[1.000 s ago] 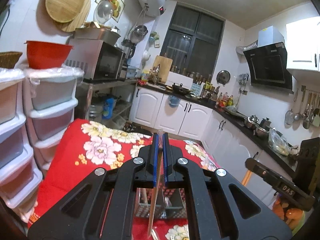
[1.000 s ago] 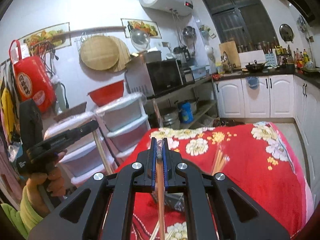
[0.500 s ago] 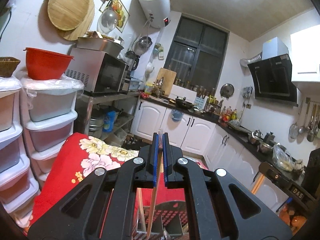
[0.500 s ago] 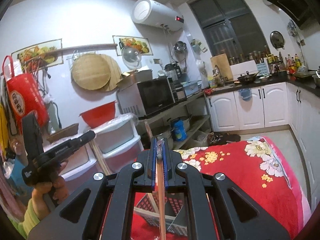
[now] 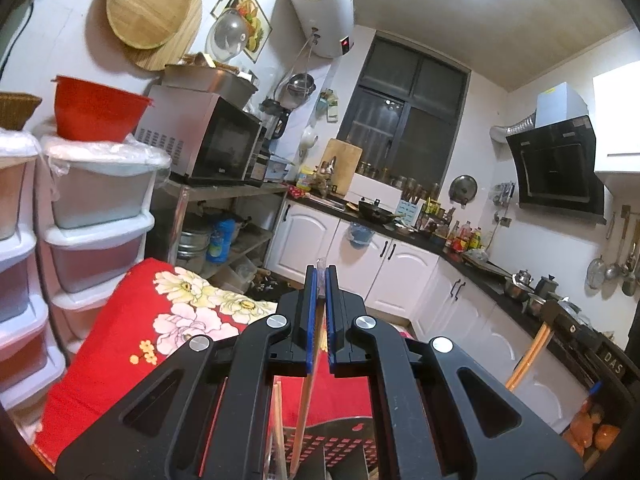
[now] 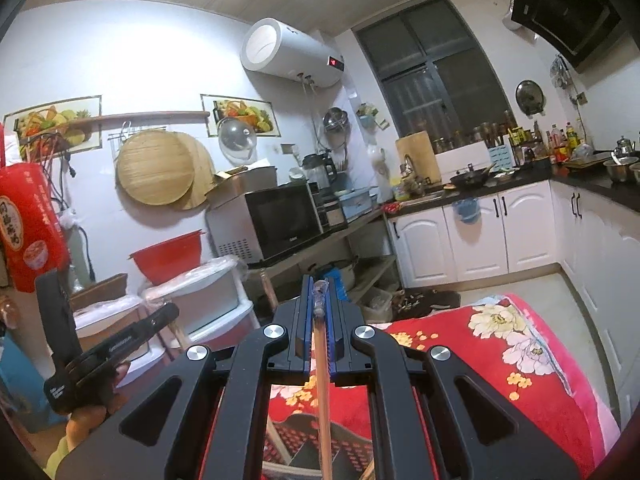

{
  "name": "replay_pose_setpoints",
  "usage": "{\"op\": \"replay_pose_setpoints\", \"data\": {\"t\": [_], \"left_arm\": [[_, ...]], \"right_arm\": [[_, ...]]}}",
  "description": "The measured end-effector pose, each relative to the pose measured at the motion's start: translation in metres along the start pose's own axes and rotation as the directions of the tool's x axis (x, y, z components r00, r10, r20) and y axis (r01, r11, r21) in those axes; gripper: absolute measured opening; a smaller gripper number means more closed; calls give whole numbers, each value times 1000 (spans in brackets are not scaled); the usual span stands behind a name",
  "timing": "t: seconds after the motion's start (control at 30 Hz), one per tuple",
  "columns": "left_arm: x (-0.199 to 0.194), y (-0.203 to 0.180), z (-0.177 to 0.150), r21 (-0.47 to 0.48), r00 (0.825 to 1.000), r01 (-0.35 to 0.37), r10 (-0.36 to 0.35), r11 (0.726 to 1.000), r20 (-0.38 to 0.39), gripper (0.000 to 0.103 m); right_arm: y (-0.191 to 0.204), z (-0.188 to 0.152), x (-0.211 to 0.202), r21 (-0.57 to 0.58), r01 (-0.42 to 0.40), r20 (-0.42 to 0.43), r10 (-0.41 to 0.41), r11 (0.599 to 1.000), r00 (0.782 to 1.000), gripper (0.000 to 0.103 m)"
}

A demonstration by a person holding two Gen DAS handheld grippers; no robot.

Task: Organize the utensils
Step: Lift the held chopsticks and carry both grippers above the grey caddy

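Note:
In the left wrist view my left gripper (image 5: 319, 276) is shut on a wooden chopstick (image 5: 306, 396) that slants down into a black perforated utensil holder (image 5: 344, 440). Another chopstick (image 5: 278, 416) stands in that holder. In the right wrist view my right gripper (image 6: 319, 284) is shut on a pale chopstick (image 6: 323, 392) hanging over the same holder (image 6: 296, 440). Each view also shows the other gripper off to the side: the right one (image 5: 568, 326) with its orange-looking chopstick (image 5: 528, 360), the left one (image 6: 156, 316) held by a hand (image 6: 92, 412).
The holder sits on a table with a red floral cloth (image 5: 132, 344). White stacked drawers (image 5: 96, 220) with a red basin (image 5: 96, 110) stand to the left. A microwave (image 5: 208, 144) rests on a metal shelf behind. White cabinets (image 5: 384, 264) and a counter run along the back.
Both cameras have swung upward: the red cloth sits lower in each view and more wall and ceiling shows. The black holder now shows directly under both grippers. Both stay shut on their chopsticks.

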State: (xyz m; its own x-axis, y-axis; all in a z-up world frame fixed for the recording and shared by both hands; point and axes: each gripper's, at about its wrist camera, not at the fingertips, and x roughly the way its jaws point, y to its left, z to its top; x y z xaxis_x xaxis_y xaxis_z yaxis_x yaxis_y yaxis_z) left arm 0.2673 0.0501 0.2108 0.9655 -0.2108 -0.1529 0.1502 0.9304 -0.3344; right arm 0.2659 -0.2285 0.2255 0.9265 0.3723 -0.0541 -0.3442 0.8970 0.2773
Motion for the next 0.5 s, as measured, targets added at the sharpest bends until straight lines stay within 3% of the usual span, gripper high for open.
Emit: {"op": "replay_pose_setpoints", "data": {"t": [0.5], "left_arm": [[26,10,-47,-12,999,1,-2,1000,-47,0]], "right_arm": [[-8,-56,36,-26,37,-5,-37,999,999,6]]}}
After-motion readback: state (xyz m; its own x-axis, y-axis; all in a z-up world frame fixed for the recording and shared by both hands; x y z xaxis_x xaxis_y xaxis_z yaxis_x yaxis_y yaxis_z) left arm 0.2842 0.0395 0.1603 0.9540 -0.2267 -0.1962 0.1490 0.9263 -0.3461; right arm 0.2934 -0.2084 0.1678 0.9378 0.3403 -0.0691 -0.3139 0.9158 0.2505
